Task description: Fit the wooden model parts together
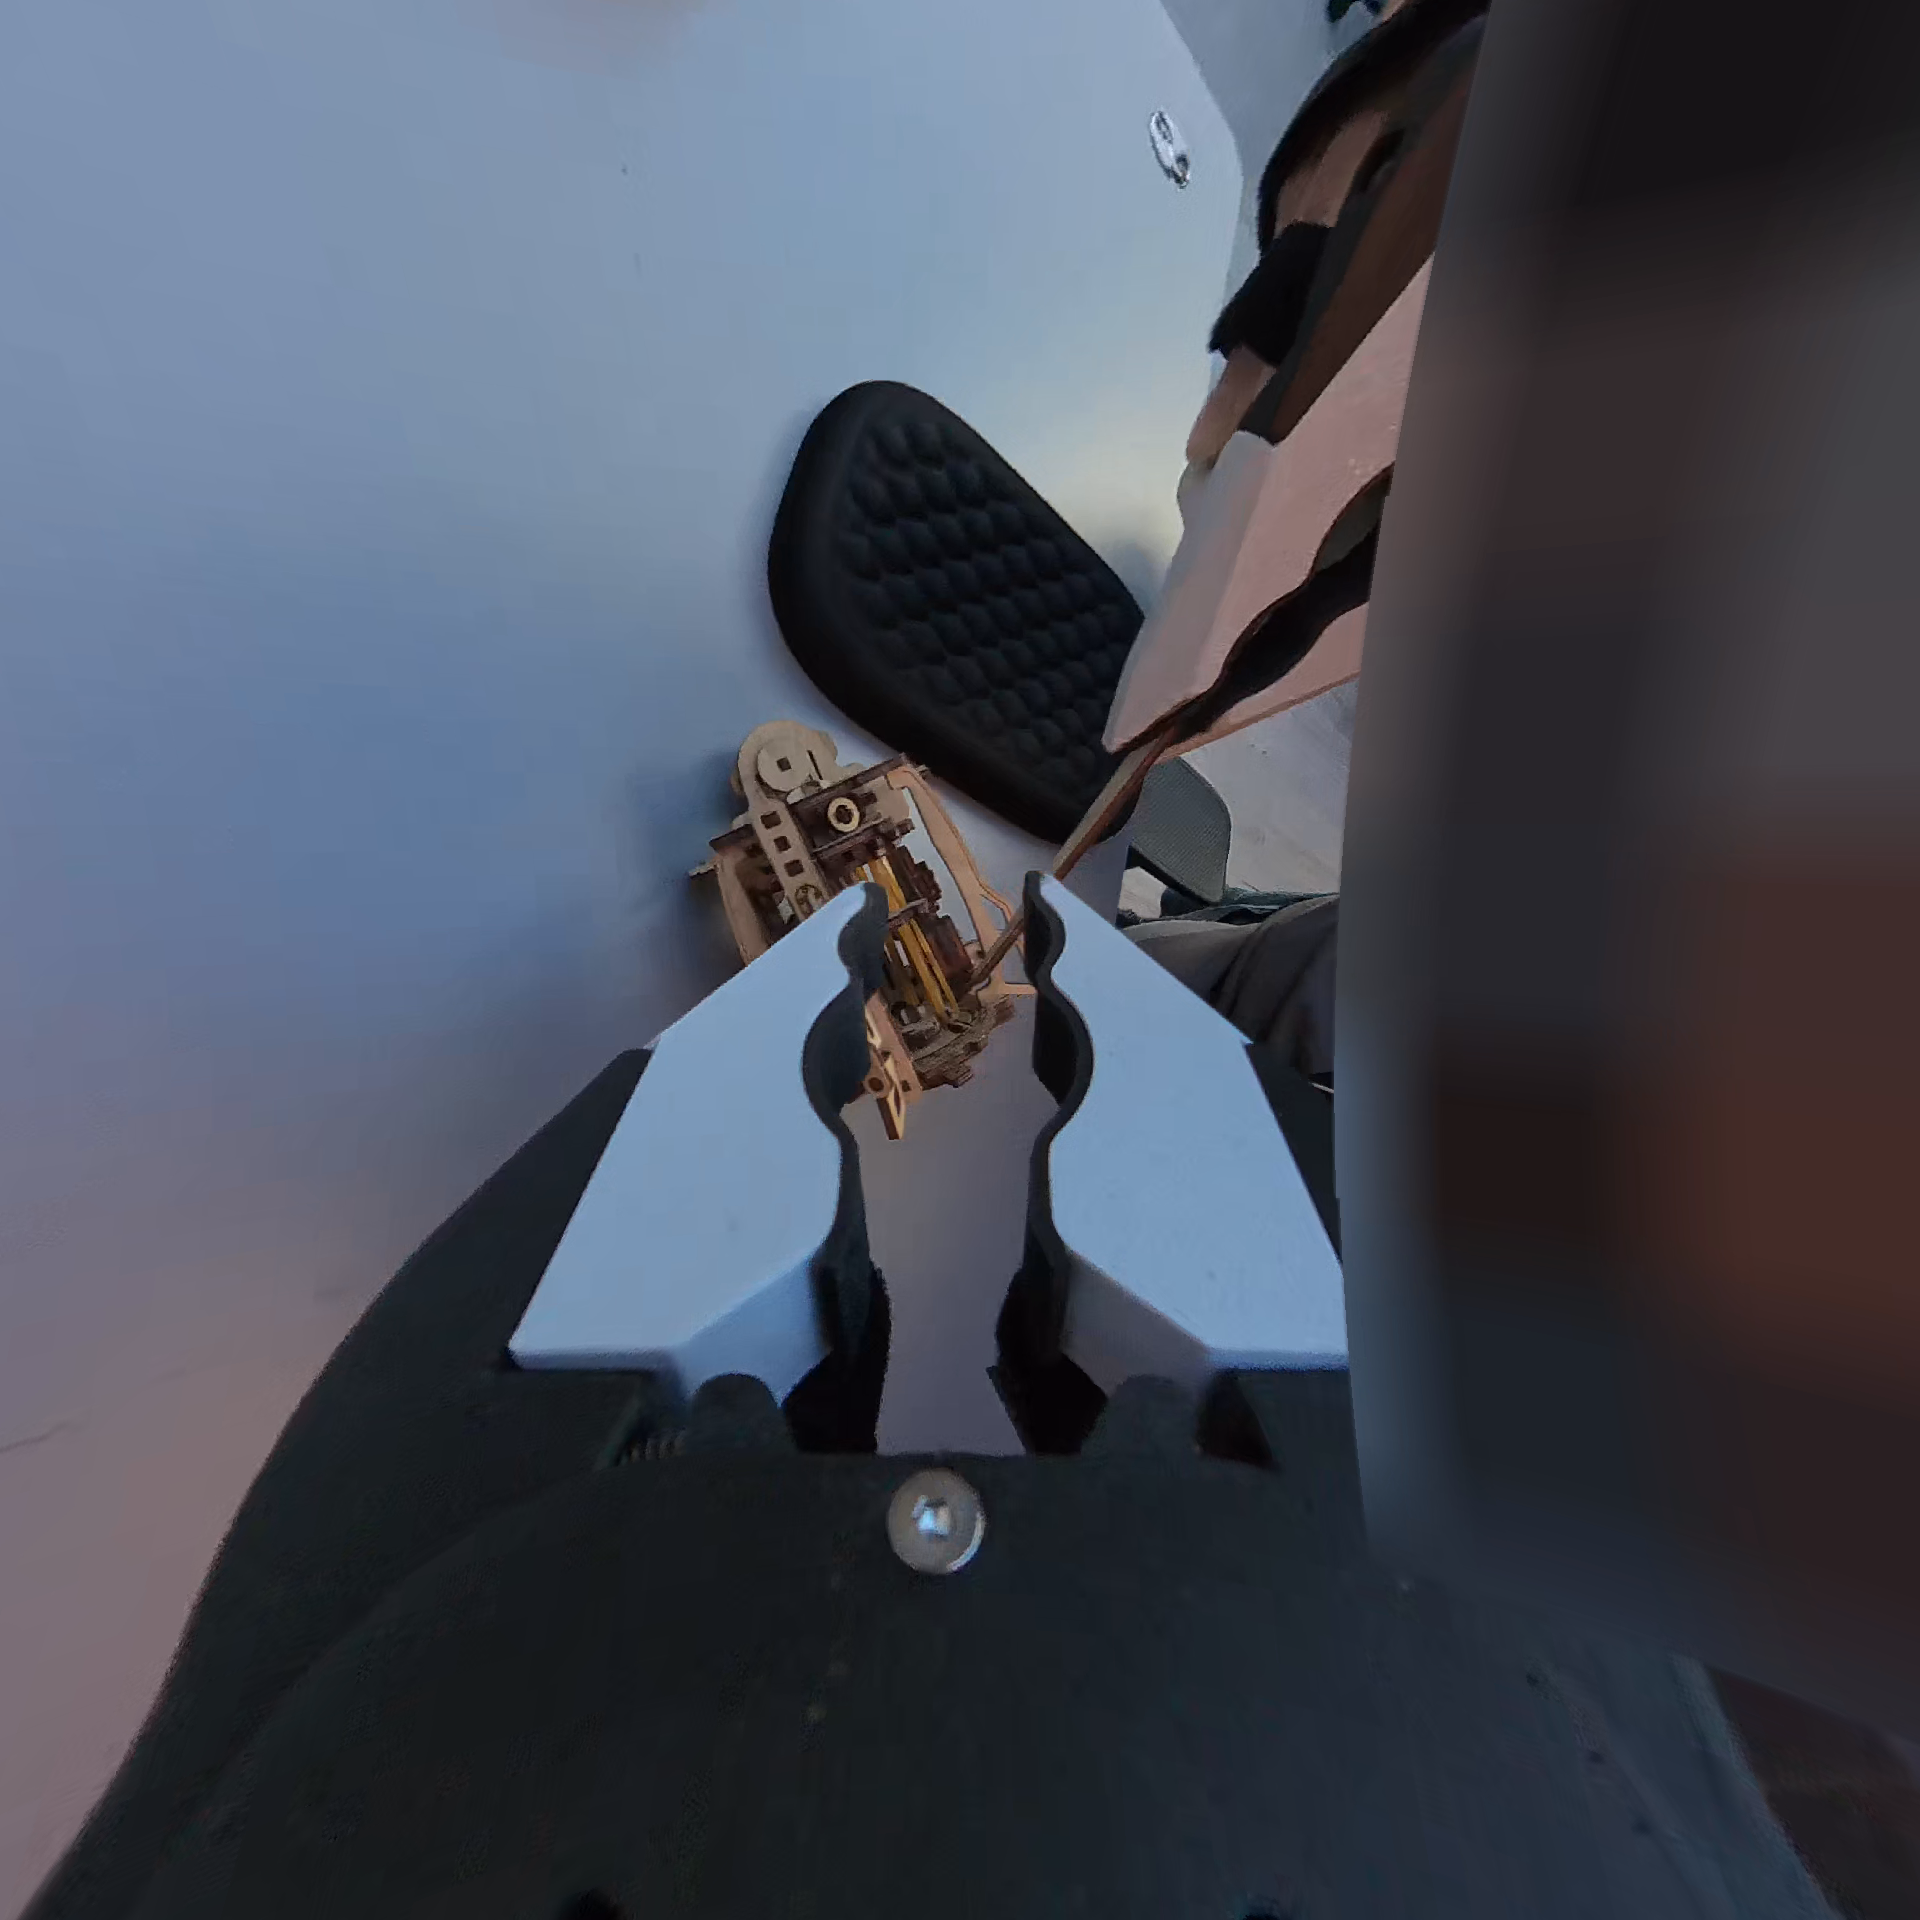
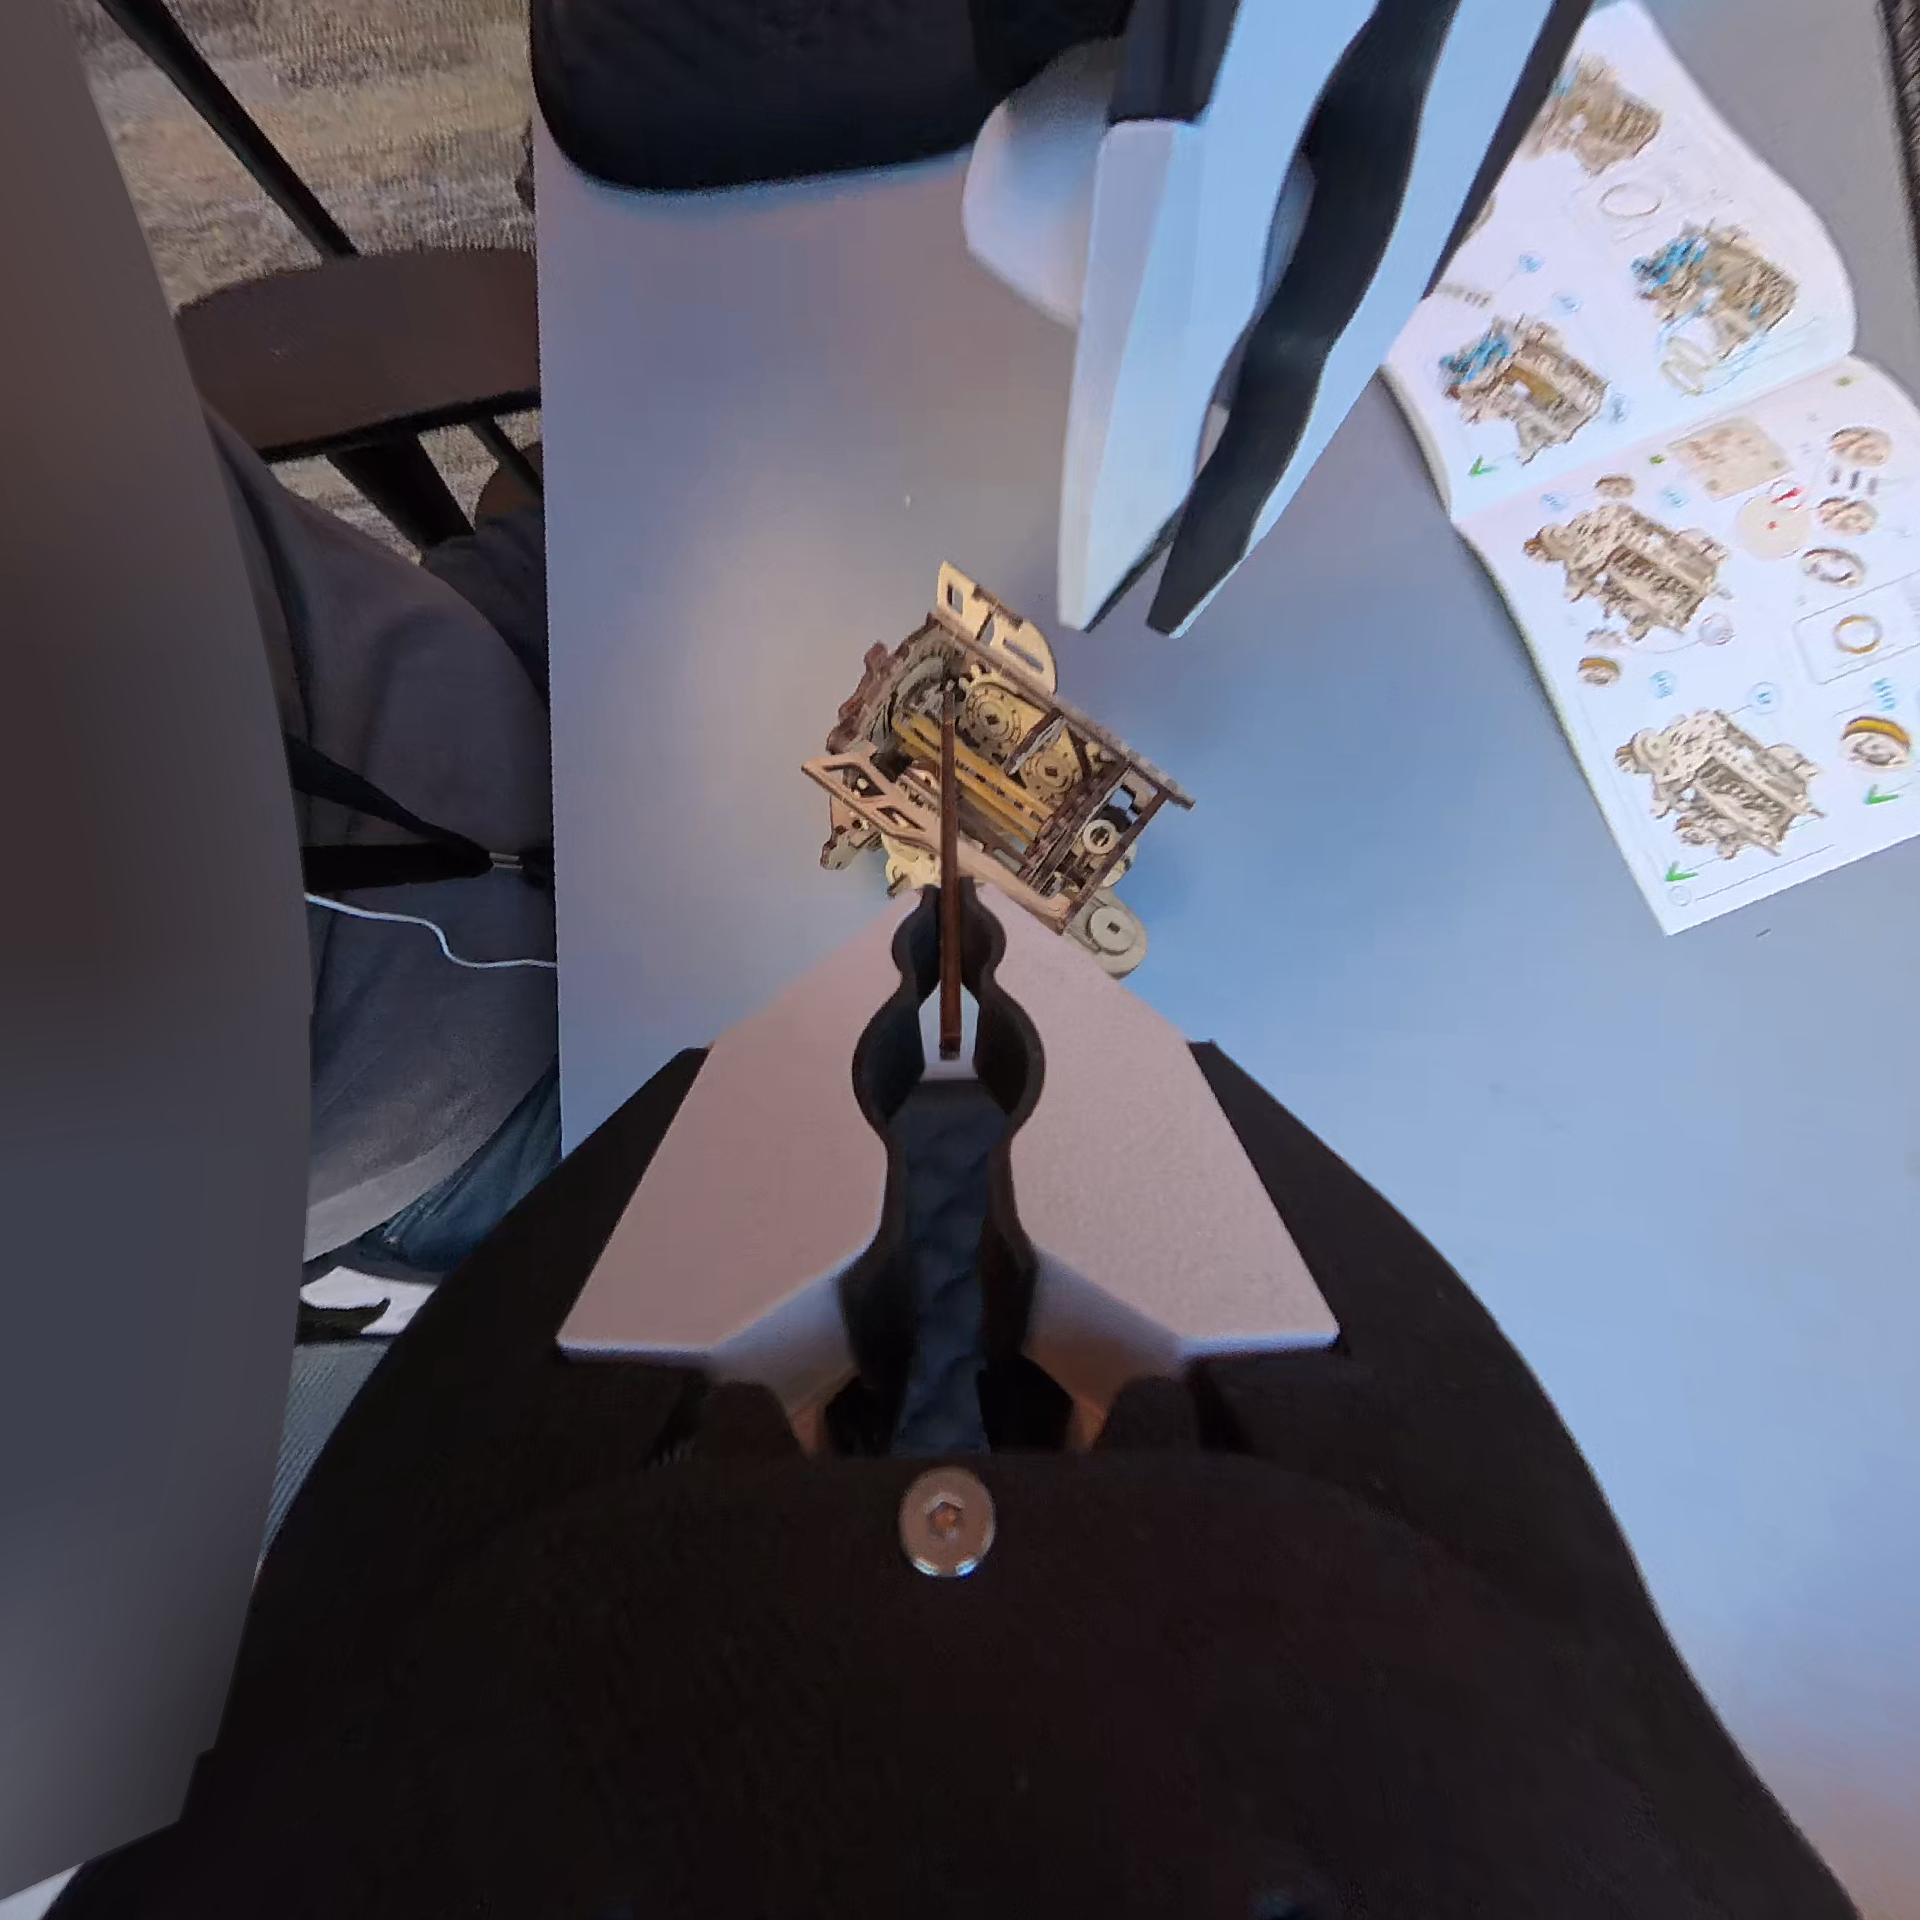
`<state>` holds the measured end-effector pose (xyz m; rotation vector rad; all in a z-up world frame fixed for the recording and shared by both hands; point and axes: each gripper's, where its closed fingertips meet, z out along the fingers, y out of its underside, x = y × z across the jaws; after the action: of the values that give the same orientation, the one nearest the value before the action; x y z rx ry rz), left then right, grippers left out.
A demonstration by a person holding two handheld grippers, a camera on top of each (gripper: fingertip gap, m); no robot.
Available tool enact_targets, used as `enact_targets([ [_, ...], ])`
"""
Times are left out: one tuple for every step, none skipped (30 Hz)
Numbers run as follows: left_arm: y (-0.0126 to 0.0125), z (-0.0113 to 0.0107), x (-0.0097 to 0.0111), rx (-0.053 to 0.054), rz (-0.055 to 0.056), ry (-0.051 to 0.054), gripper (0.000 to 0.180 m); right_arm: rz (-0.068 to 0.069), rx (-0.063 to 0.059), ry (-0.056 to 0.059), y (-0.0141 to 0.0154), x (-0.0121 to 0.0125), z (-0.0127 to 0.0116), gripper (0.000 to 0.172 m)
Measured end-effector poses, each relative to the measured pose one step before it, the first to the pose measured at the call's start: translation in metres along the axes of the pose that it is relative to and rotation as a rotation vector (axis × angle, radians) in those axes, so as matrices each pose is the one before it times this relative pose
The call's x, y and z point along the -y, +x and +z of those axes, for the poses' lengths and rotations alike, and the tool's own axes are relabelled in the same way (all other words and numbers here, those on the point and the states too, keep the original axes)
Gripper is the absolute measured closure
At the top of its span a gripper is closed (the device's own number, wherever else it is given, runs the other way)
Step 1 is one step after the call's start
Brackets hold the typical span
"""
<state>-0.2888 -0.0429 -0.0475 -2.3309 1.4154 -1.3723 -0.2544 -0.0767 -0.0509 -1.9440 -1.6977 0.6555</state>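
A partly built wooden model (image 2: 1023,774) of gears and frames lies on the grey table (image 2: 1351,1143). My right gripper (image 2: 948,896) is shut on a thin dark wooden stick (image 2: 950,800). The stick's far end reaches into the model's gearwork. My left gripper (image 1: 951,894) is open and holds nothing. Its fingertips hover just short of the model (image 1: 821,831), which shows between and beyond them. In the right wrist view the left gripper (image 2: 1127,623) hangs above the model's far right side, apart from it. In the left wrist view the right gripper (image 1: 1127,743) comes in from the upper right with the stick (image 1: 1101,810).
An open instruction booklet (image 2: 1683,582) lies to the right on the table. A black textured pad (image 1: 956,592) lies just behind the model. The table's edge runs at the left, with a person's legs (image 2: 416,675), a white cable (image 2: 436,945) and a chair beyond it. My hands' fingertips stand some 6 cm from each other.
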Motion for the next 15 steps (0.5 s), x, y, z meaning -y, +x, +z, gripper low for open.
enact_targets([
  [0.00521,0.00055,-0.00018,-0.0143,0.017,0.0043,0.154,-0.0005,-0.0012,0.0168,0.00103,0.00355,-0.00076,0.171],
  [0.0055,0.00137,-0.00105,-0.0168,0.015,-0.0005,0.151,0.0012,-0.0001,0.0104,0.00111,0.00295,-0.00018,0.171],
  [0.00591,0.00104,-0.00074,-0.0177,0.0177,0.0018,0.149,-0.0034,-0.003,0.0117,0.0013,0.00323,0.00003,0.171],
  [0.00472,0.00011,-0.00051,-0.008,0.0267,0.0032,0.149,-0.0023,0.0,0.0127,0.00063,0.00342,-0.00011,0.171],
  [0.00195,-0.00068,-0.00062,0.0112,0.0321,0.002,0.149,0.0033,-0.0021,0.0117,0.00111,0.00368,-0.0005,0.171],
  [0.00065,-0.00117,-0.00078,0.0174,0.033,0.0015,0.149,-0.0033,-0.0054,0.0209,0.00108,0.00513,-0.00118,0.171],
  [0.00033,-0.00121,-0.00133,0.0167,0.0277,-0.0011,0.148,-0.0043,0.0105,0.0192,-0.0015,0.00531,-0.00143,0.171],
  [0.00009,-0.00113,-0.00134,0.0142,0.0204,-0.0005,0.149,0.0036,0.0074,0.0195,-0.00081,0.00543,-0.00166,0.171],
  [0.00021,-0.00097,-0.00084,0.0108,0.0141,0.0023,0.151,0.0014,-0.0008,0.0182,0.00049,0.00502,-0.0017,0.171],
  [0.00076,-0.00083,-0.00046,0.0039,0.0106,0.0038,0.152,-0.0005,0.0046,0.0095,-0.00035,0.00343,-0.00121,0.171],
  [0.0014,-0.00067,0.00011,-0.0025,0.0066,0.005,0.151,0.0014,0.0056,0.0119,-0.00069,0.00342,-0.00098,0.171],
  [0.00224,-0.00089,0.00114,-0.0086,0.0058,0.0121,0.152,0.0043,0.0011,0.0119,-0.00003,0.00302,-0.0007,0.171],
  [0.0029,-0.00093,0.00161,-0.014,0.0082,0.0166,0.158,0.0008,-0.0013,0.0004,0.00022,0.00115,-0.00024,0.171],
  [0.00342,-0.00063,0.00077,-0.0198,0.0072,0.01,0.166,-0.0035,-0.0064,-0.0003,0.00076,0.00071,-0.00019,0.171],
  [0.00262,-0.00041,0.00036,-0.0156,0.0037,0.0057,0.176,0.0001,-0.0072,0.0001,0.00093,0.00073,-0.00008,0.171],
])
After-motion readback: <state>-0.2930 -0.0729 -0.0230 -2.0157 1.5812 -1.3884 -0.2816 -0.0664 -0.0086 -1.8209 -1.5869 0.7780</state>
